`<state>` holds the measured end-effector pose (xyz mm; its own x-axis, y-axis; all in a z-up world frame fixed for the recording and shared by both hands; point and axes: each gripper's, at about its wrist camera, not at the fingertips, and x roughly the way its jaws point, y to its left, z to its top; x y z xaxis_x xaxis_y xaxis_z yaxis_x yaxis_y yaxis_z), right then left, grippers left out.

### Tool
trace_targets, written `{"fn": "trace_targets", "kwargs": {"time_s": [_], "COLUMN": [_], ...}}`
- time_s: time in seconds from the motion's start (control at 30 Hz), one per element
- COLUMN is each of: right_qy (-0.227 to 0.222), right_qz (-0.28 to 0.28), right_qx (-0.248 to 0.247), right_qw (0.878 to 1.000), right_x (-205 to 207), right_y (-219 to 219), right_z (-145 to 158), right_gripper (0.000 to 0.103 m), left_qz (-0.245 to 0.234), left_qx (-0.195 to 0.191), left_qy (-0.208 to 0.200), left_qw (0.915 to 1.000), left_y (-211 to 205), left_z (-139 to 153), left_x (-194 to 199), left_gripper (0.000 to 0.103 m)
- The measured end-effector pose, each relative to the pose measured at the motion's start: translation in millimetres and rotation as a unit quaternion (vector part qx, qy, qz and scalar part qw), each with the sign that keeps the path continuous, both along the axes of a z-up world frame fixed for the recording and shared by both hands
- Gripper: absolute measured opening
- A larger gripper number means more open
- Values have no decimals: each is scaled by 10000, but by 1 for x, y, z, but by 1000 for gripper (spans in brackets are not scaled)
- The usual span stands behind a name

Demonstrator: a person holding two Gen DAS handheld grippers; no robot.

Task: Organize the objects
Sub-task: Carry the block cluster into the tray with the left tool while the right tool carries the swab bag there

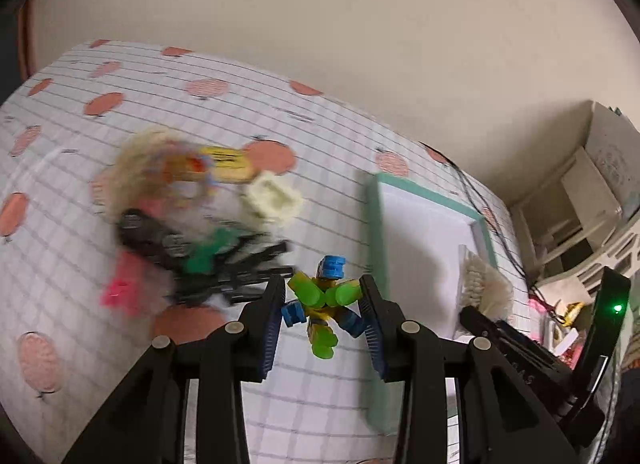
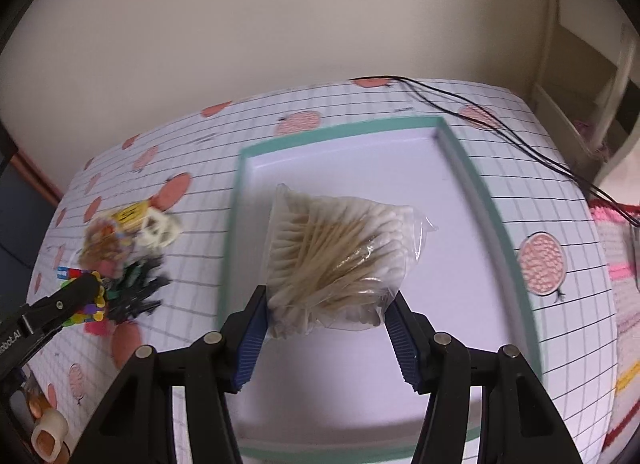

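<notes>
Green, blue and yellow plastic makes up the small jointed toy figure point(image 1: 322, 302) pinched between the blue ribbed pads of the left claw point(image 1: 325, 306), which holds it above the checked tablecloth point(image 1: 64, 168) printed with peach-coloured fruit. Ahead and to the left of that claw lies a blurred heap of small things point(image 1: 188, 220): a cream plastic piece, black clips, something pink, a yellow packet. Ahead to its right sits the mint-rimmed white tray point(image 1: 376, 224).

From the right wrist view, the right claw point(image 2: 326, 310) closes on a clear plastic bag of cotton swabs point(image 2: 340, 252) by its near end, both pads touching the bag, over the tray's point(image 2: 492, 208) white floor. Most of the bag stretches forward beyond the fingertips. Black cords point(image 2: 480, 116) run across the cloth far ahead to the right. Off to that claw's left, the left claw point(image 2: 80, 296) shows beside the heap, coloured toy parts at its tip.
</notes>
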<state>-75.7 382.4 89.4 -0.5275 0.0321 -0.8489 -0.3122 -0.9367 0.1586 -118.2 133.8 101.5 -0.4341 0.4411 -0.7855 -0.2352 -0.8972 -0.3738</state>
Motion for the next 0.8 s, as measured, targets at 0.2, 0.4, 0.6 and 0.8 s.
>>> {"fn": "trace_targets", "kwargs": {"time_s": [0.2, 0.4, 0.6, 0.8], "right_qy": [81, 197, 385, 531], "right_qz": [-191, -295, -341, -296], "right_qx": [9, -6, -83, -49], "right_qw": [9998, 9994, 9986, 9981], "right_x": [0, -4, -10, -15], "right_y": [29, 48, 59, 66], "right_z": [-6, -11, -18, -22], "right_gripper": [60, 60, 60, 60], "left_qz": [-459, -708, -880, -795], "left_qx": [311, 222, 123, 36], "left_qy": [134, 70, 64, 109], "left_qw": [9984, 9972, 9960, 9968], "left_y": [43, 79, 110, 129], "left_z": [-13, -25, -35, -43], "left_x": [3, 1, -5, -17], "left_gripper": [39, 39, 39, 39]}}
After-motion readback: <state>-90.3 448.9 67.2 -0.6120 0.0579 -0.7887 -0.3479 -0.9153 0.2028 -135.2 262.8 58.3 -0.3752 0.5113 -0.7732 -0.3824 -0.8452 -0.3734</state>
